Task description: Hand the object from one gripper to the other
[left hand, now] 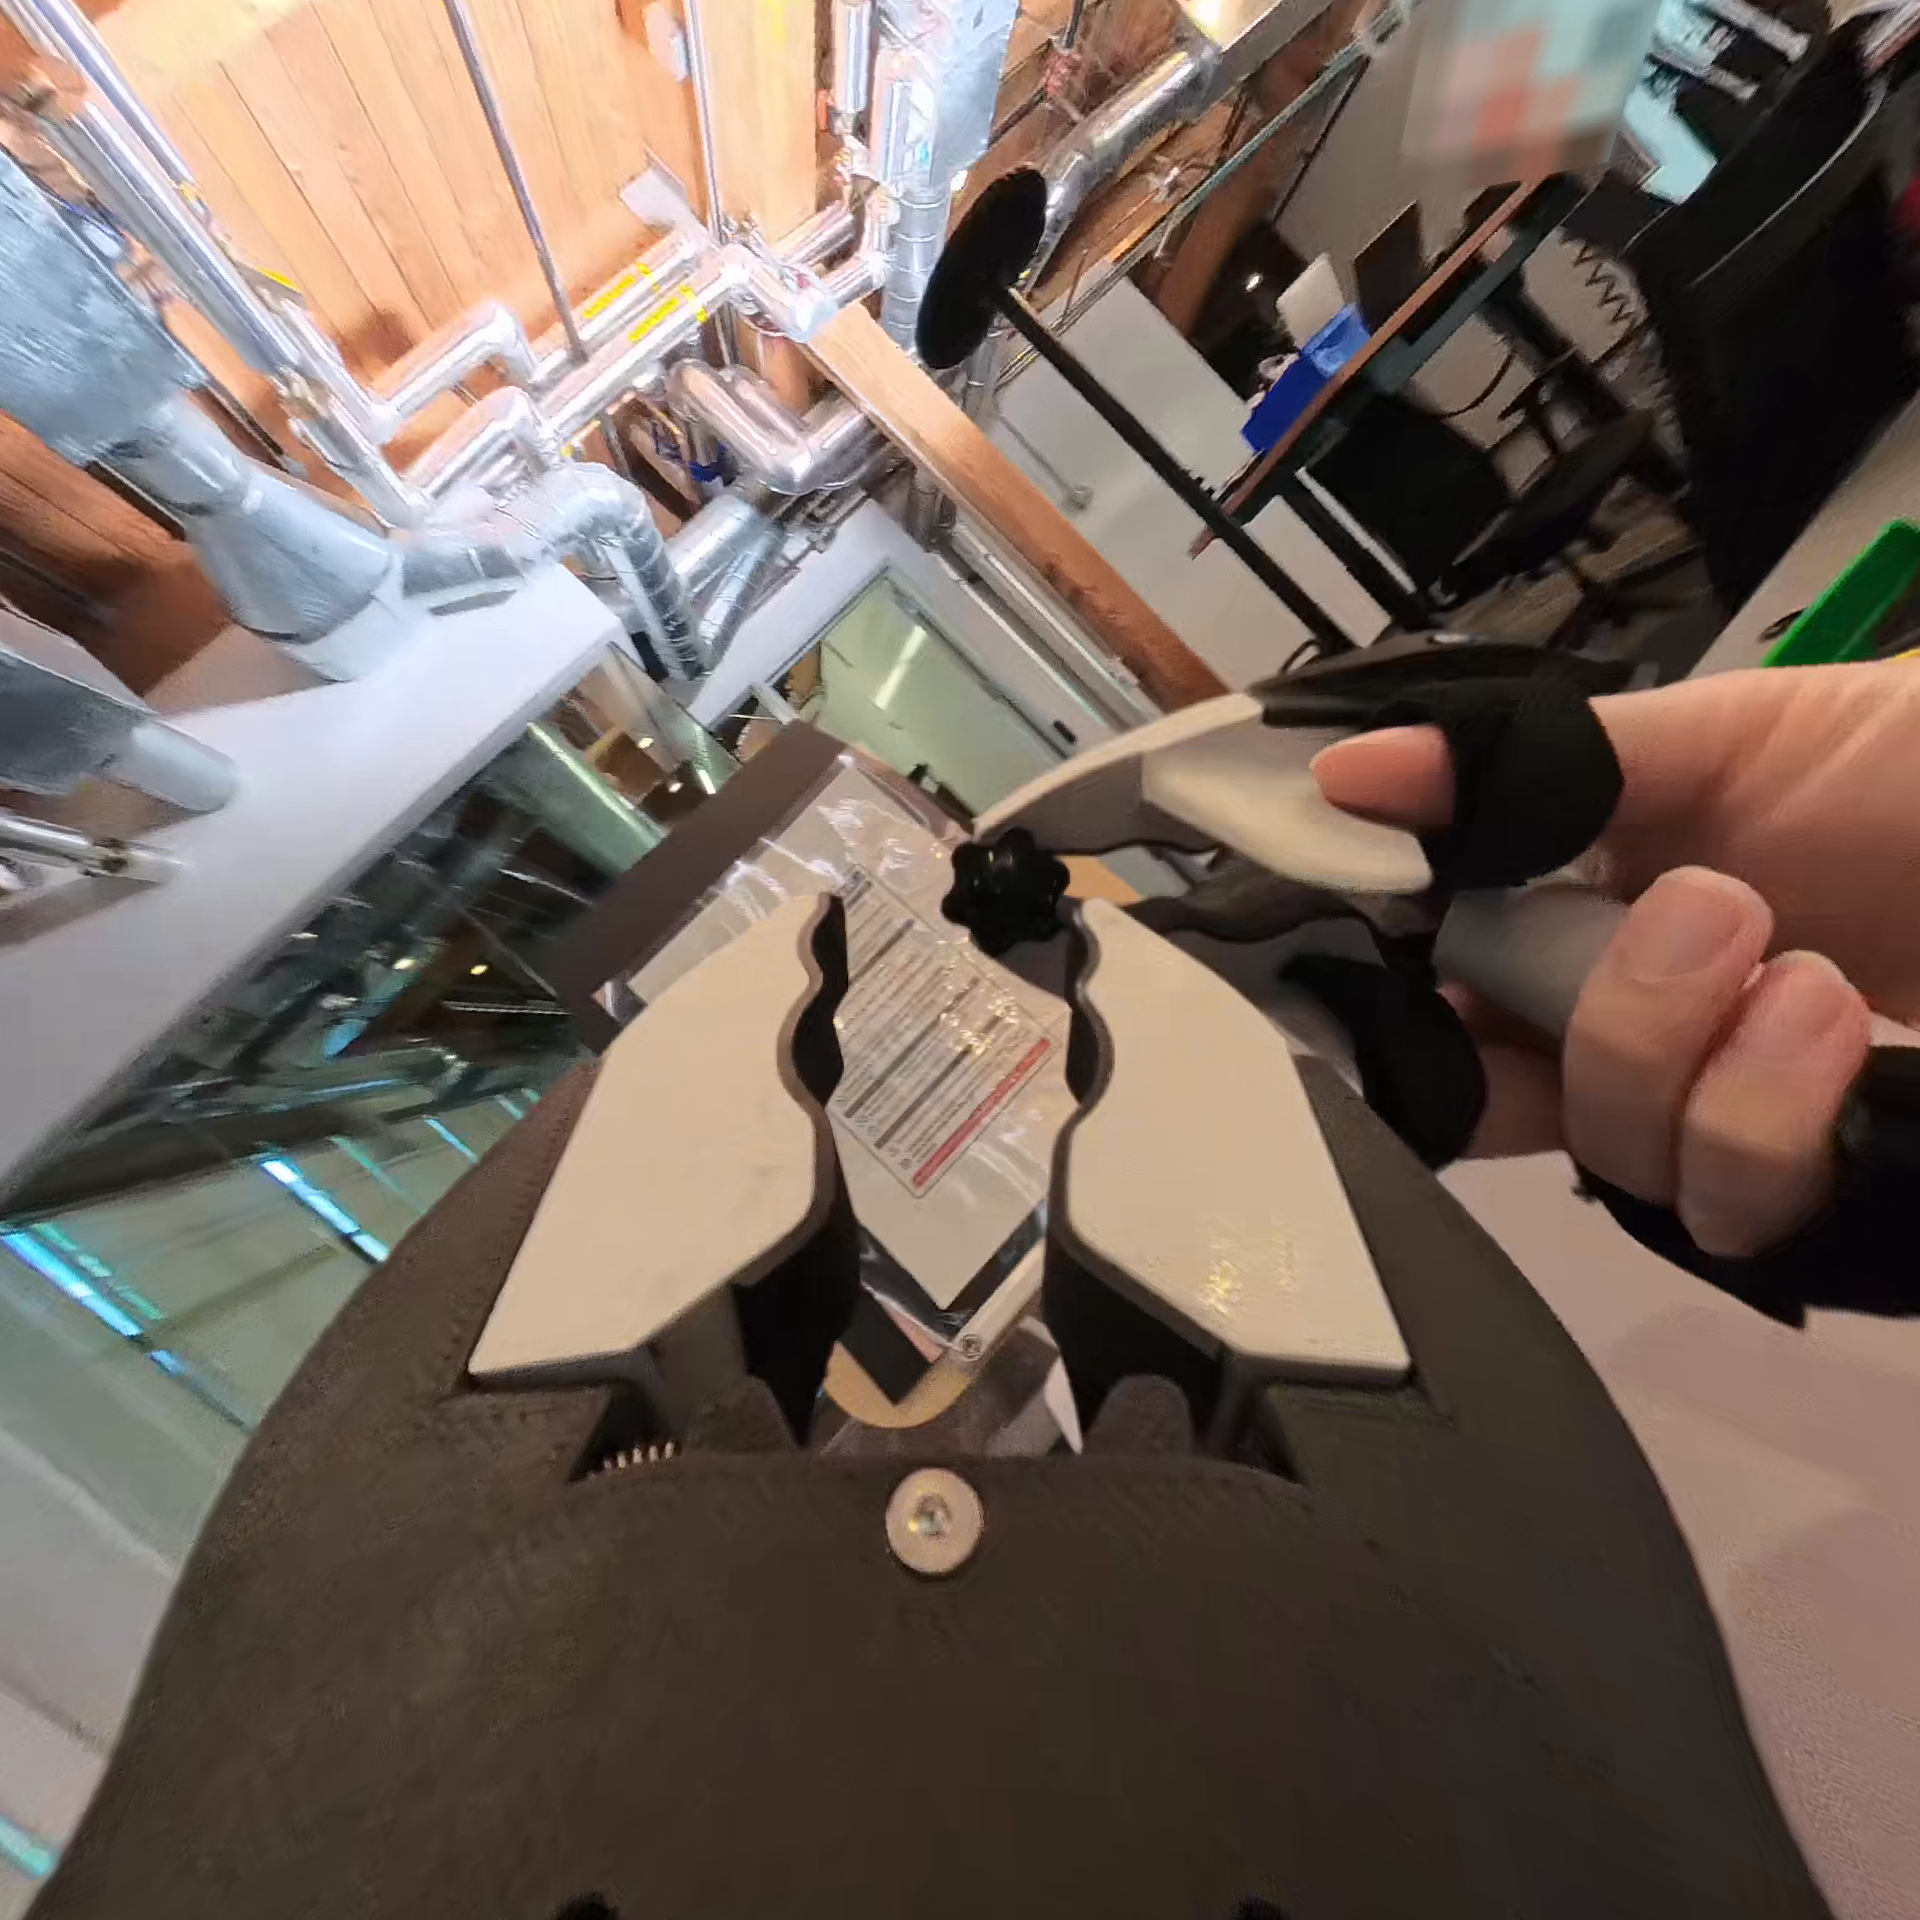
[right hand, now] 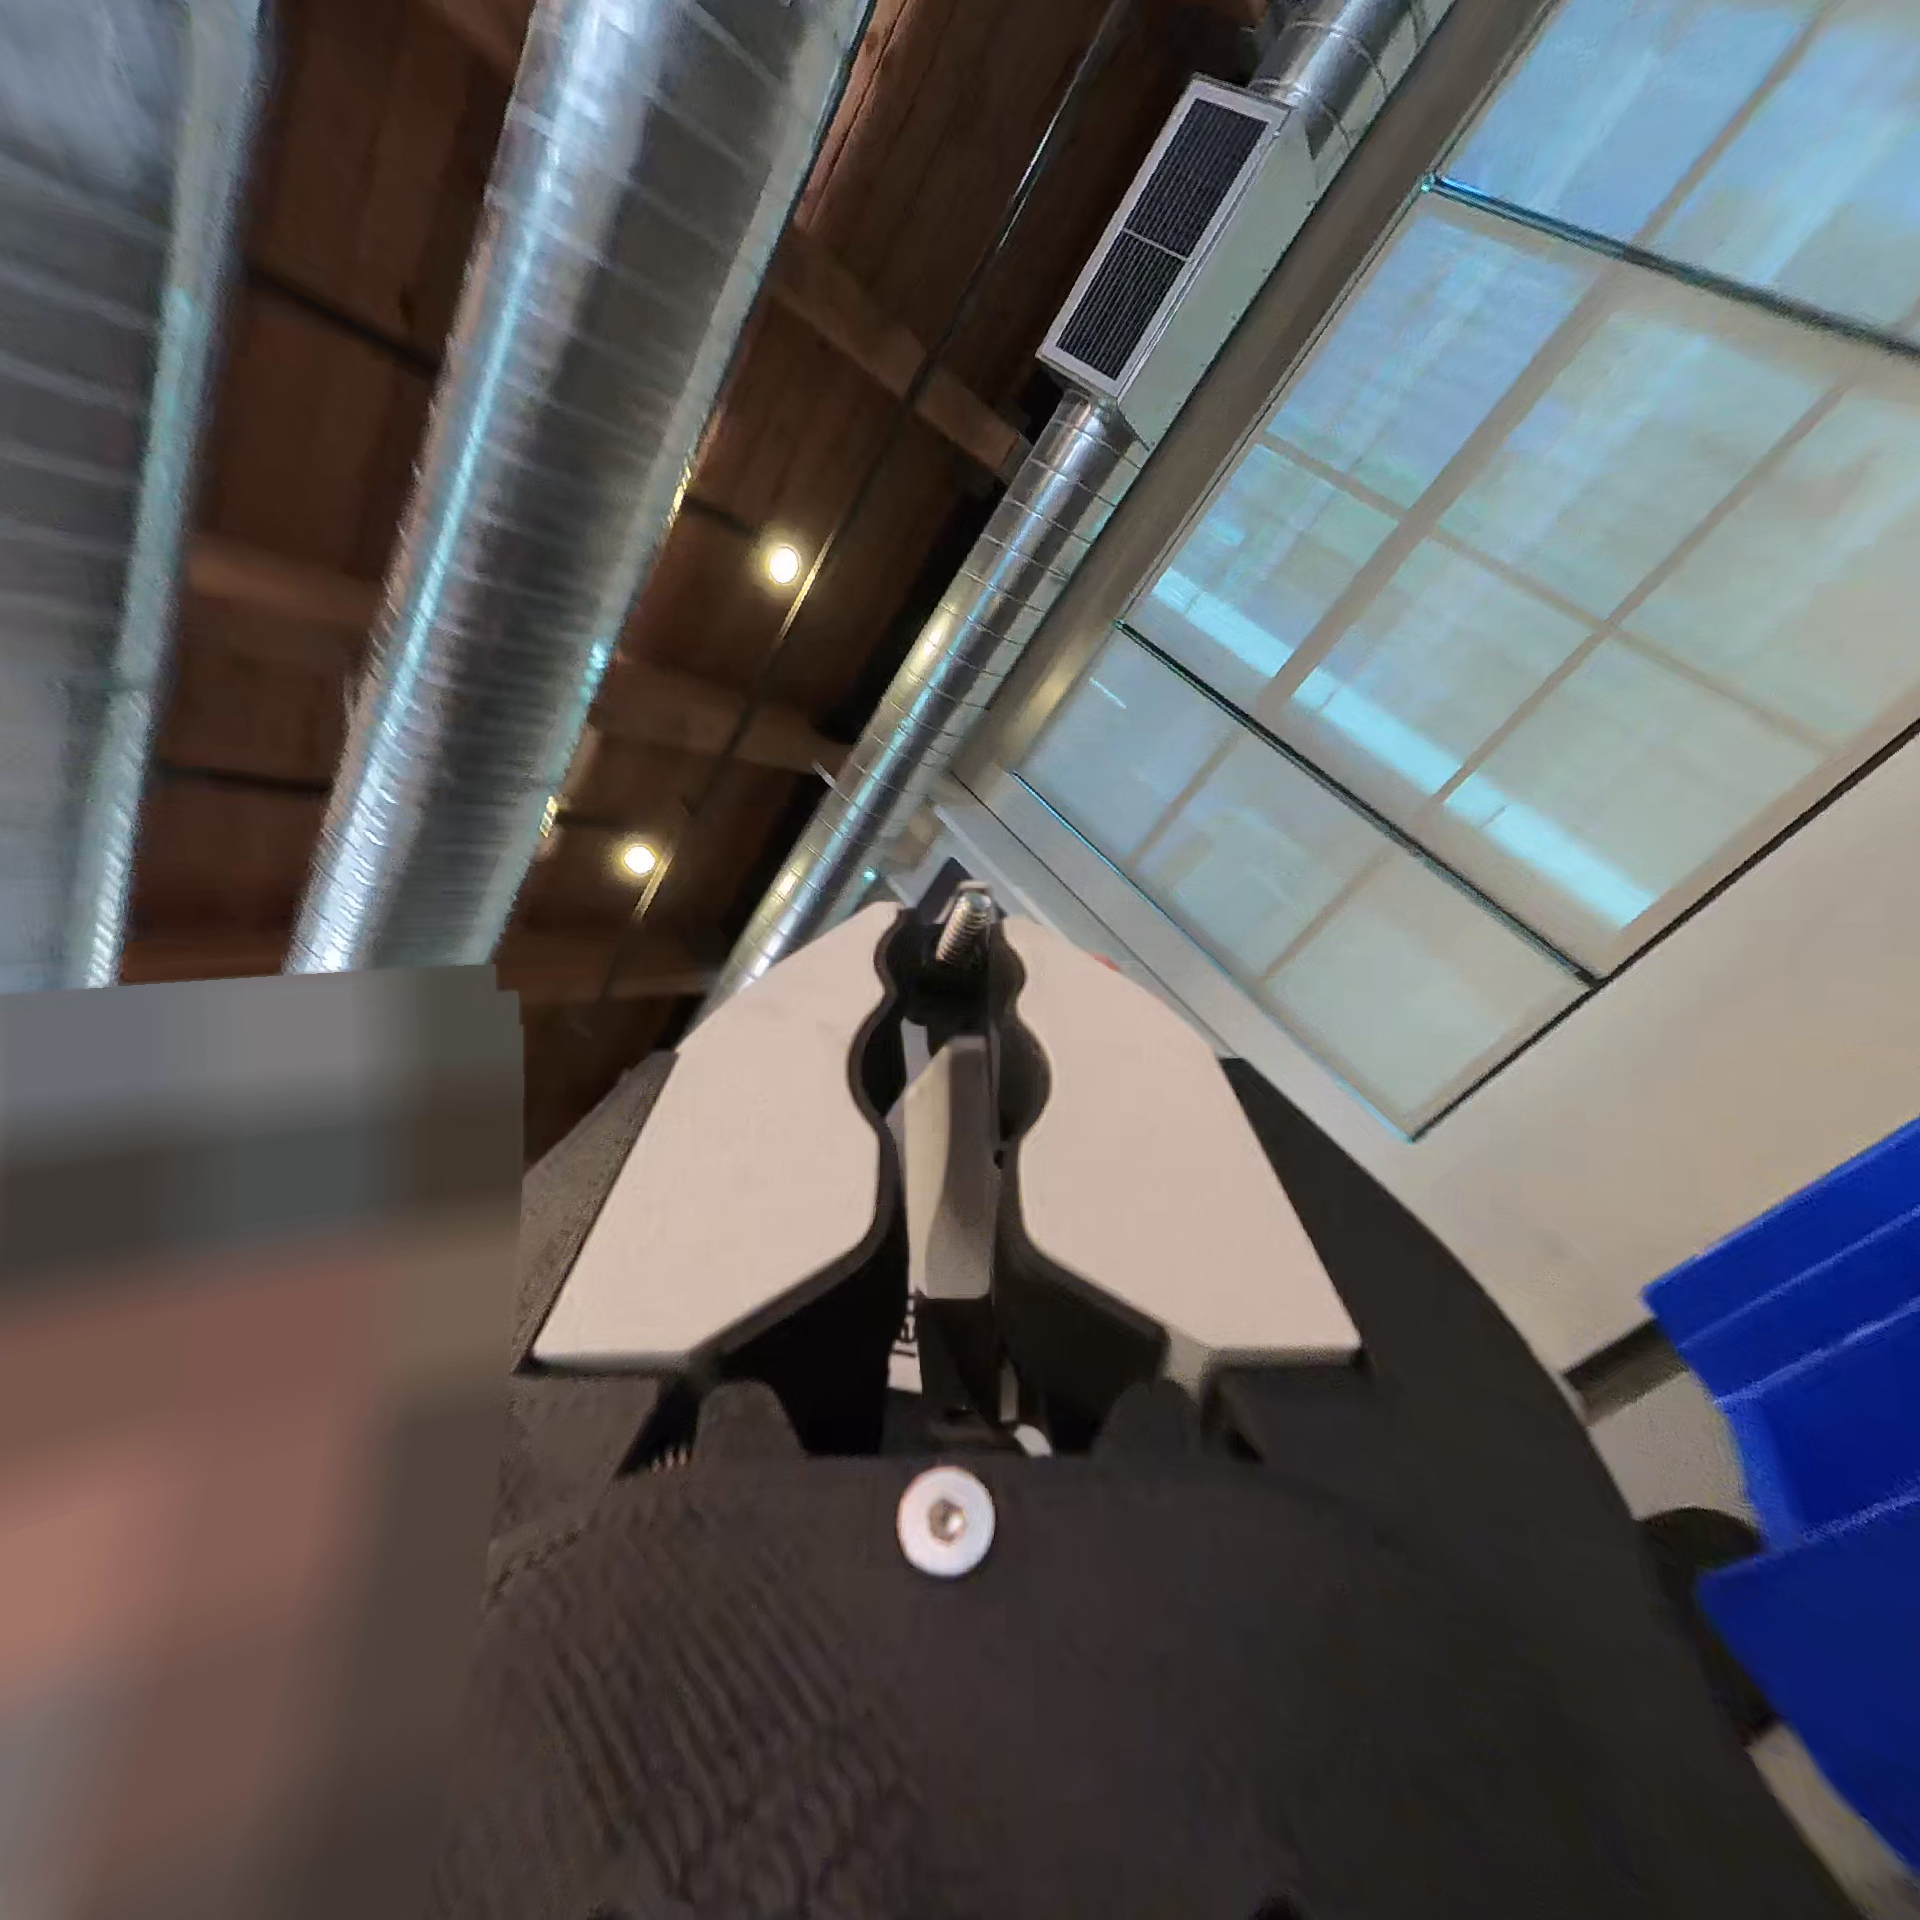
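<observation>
A small black star knob (left hand: pixel 1003 899) with a threaded metal stud (right hand: pixel 961 925) is pinched at the tips of my right gripper (right hand: pixel 951 940). In the left wrist view the right gripper (left hand: pixel 987 842) comes in from the right, held by a hand (left hand: pixel 1714 935). My left gripper (left hand: pixel 951 914) is open, and the knob sits between its fingertips, close to the right finger (left hand: pixel 1195 1143). A flat white pack in clear plastic (left hand: pixel 935 1049) shows behind the left fingers; what holds it is hidden.
Both views tilt up at silver ducts (right hand: pixel 468 520) and wooden ceiling beams. A green bin (left hand: pixel 1860 613) and a dark table (left hand: pixel 1403 343) lie at the right. A blue bin (right hand: pixel 1818 1455) is at the right wrist view's right edge.
</observation>
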Motion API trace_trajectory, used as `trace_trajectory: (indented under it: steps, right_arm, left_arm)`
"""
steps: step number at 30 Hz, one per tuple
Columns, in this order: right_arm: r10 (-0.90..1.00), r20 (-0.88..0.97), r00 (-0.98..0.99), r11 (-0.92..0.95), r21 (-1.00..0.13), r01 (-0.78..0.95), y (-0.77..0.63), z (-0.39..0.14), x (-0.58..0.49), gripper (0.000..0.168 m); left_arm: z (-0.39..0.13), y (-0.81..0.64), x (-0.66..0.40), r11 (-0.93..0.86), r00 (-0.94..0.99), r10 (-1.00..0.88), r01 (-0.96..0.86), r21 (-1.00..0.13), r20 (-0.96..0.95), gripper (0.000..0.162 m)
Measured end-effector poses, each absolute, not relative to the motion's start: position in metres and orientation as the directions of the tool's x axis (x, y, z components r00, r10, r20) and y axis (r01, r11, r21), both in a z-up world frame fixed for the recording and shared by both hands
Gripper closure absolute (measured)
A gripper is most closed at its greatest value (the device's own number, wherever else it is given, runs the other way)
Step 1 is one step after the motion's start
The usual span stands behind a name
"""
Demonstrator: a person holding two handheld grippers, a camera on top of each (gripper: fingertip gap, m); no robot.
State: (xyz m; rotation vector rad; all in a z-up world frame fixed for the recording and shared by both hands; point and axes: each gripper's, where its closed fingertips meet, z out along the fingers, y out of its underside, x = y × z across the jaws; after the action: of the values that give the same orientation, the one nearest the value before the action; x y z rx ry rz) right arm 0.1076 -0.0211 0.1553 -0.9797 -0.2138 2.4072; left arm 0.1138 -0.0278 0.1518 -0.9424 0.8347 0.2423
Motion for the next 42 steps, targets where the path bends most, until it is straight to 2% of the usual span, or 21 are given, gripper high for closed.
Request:
trace_trajectory:
  steps: [3, 8, 9, 12, 15, 19, 23, 26, 28, 32, 34, 37, 42]
  right_arm:
    - [0.472, -0.624, -0.623, -0.878, -0.265, -0.399, -0.017, 0.148, 0.102, 0.155]
    - [0.494, -0.632, -0.598, -0.862, -0.266, -0.431, -0.015, 0.144, 0.097, 0.155]
    - [0.506, -0.633, -0.586, -0.855, -0.277, -0.439, -0.016, 0.144, 0.096, 0.155]
    - [0.544, -0.629, -0.556, -0.831, -0.315, -0.458, -0.016, 0.143, 0.094, 0.155]
    - [0.639, -0.591, -0.493, -0.767, -0.438, -0.469, -0.022, 0.146, 0.093, 0.154]
    - [0.831, -0.44, -0.341, -0.557, -0.655, -0.511, -0.03, 0.159, 0.103, 0.125]
    - [0.978, -0.118, -0.17, -0.19, -0.84, -0.509, -0.053, 0.168, 0.12, 0.135]
    - [0.994, 0.101, -0.044, 0.072, -0.898, -0.434, -0.067, 0.163, 0.12, 0.14]
    - [0.983, 0.175, -0.056, 0.144, -0.922, -0.359, -0.079, 0.156, 0.114, 0.145]
    - [0.973, 0.208, -0.102, 0.164, -0.928, -0.334, -0.095, 0.152, 0.101, 0.148]
    - [0.947, 0.315, -0.054, 0.273, -0.885, -0.378, -0.104, 0.157, 0.101, 0.148]
    - [0.859, 0.507, 0.076, 0.499, -0.794, -0.346, -0.114, 0.158, 0.103, 0.148]
    - [0.824, 0.551, 0.134, 0.567, -0.795, -0.215, -0.114, 0.156, 0.096, 0.15]
  left_arm:
    - [0.147, -0.021, 0.113, 0.561, 0.662, -0.133, -0.564, -0.606, -0.738, 0.126]
    - [0.137, -0.017, 0.114, 0.544, 0.612, -0.13, -0.614, -0.572, -0.78, 0.132]
    - [0.138, -0.016, 0.113, 0.543, 0.609, -0.111, -0.625, -0.562, -0.785, 0.137]
    - [0.138, -0.016, 0.112, 0.542, 0.6, -0.093, -0.639, -0.546, -0.795, 0.139]
    - [0.14, -0.021, 0.109, 0.543, 0.629, -0.2, -0.567, -0.619, -0.751, 0.139]
    - [0.149, -0.037, 0.103, 0.498, 0.666, -0.496, -0.308, -0.811, -0.557, 0.139]
    - [0.152, -0.066, 0.101, 0.302, 0.472, -0.837, -0.02, -0.953, -0.276, 0.139]
    - [0.156, -0.083, 0.097, 0.088, 0.262, -0.964, 0.123, -0.988, -0.053, 0.14]
    - [0.156, -0.093, 0.095, -0.036, 0.119, -0.991, 0.16, -0.986, 0.056, 0.14]
    - [0.153, -0.113, 0.095, -0.182, -0.11, -0.98, 0.162, -0.97, 0.165, 0.14]
    - [0.152, -0.119, 0.097, -0.24, -0.19, -0.959, 0.151, -0.959, 0.21, 0.14]
    - [0.151, -0.118, 0.099, -0.276, -0.215, -0.946, 0.145, -0.95, 0.242, 0.14]
    - [0.148, -0.117, 0.103, -0.271, -0.21, -0.948, 0.14, -0.952, 0.239, 0.14]
